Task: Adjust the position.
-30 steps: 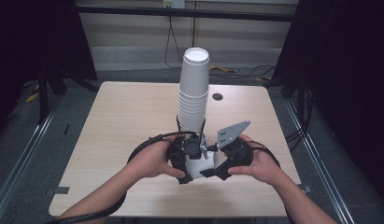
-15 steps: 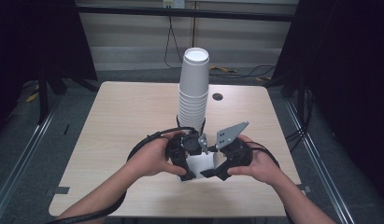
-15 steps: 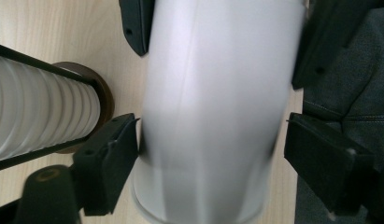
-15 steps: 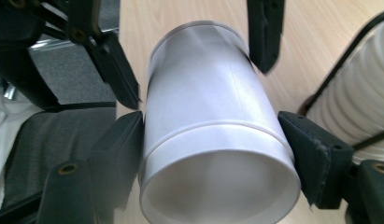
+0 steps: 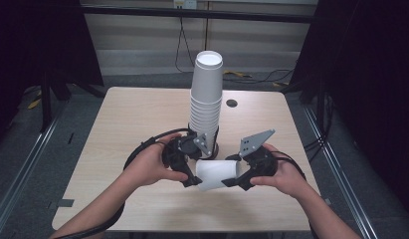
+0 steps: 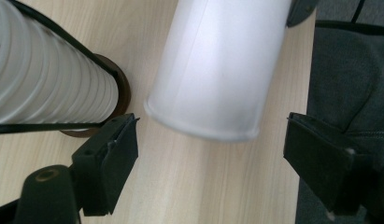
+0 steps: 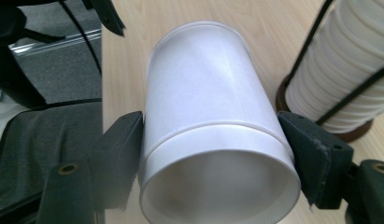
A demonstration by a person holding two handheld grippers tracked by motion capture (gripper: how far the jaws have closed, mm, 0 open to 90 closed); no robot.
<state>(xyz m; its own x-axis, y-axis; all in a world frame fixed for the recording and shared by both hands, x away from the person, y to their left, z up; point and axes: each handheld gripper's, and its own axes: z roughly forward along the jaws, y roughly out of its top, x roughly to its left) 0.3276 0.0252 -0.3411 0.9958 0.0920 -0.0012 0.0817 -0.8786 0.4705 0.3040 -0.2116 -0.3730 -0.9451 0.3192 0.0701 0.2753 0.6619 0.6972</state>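
The right gripper (image 7: 213, 154) pinches a white cup (image 7: 213, 140) near its open rim, a jaw pressed on each side. The cup lies on its side just above the desk (image 5: 122, 129) near its front edge, its long axis running across from right gripper to left, mouth toward the right, closed base toward the left. The left gripper (image 6: 210, 144) is spread wide, jaws flanking the base of the cup (image 6: 217, 70) without touching it, so it is the nearer one to take that end. Just behind stands the stack (image 5: 207, 99) on its round stand, mid-desk. Compared with half a second ago, the left gripper has moved in closer to the base; the stack is unchanged.
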